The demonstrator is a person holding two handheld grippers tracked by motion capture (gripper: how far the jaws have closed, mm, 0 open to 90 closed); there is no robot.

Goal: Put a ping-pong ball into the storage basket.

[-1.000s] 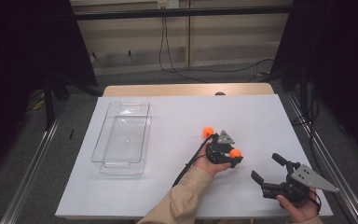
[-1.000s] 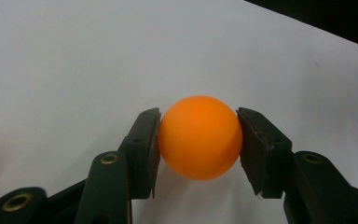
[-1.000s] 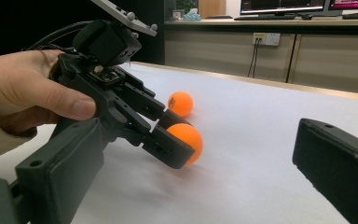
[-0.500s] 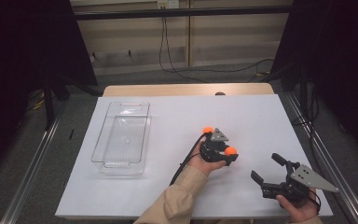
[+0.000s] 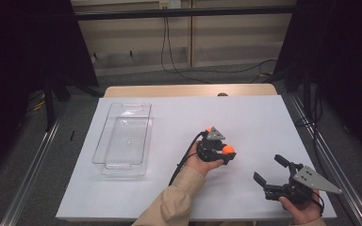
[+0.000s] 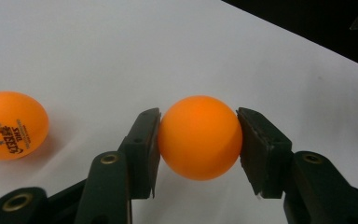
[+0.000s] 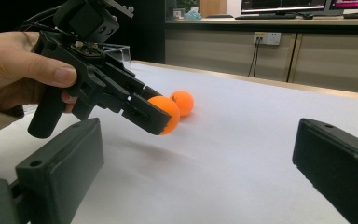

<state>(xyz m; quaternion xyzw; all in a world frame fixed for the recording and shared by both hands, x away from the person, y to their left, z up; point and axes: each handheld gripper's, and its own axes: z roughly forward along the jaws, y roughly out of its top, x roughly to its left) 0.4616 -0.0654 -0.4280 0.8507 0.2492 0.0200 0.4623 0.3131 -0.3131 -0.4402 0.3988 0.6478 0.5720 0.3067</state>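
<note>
An orange ping-pong ball [image 6: 199, 140] sits pinched between the black jaws of my left gripper [image 6: 198, 113], which is shut on it. From the high view, that gripper [image 5: 226, 153] is near the table's middle, and the held ball [image 5: 229, 149] hangs slightly above the white surface. A second orange ball [image 6: 11, 125] with printed lettering lies loose on the table beside it, and also shows just beyond the gripper [image 5: 208, 129]. My right gripper [image 5: 267, 168] rests open at the front right, with nothing between its jaws, facing the left gripper [image 7: 144, 114] and both balls.
A clear plastic tray [image 5: 104, 162] stands on the left side of the white table top [image 5: 264, 117]. Metal rails run along both sides of the table. Cables lie on the floor beyond the far edge.
My left gripper has moved a little left and away from the person with the ball in it, rising slightly. The right gripper has not moved.
</note>
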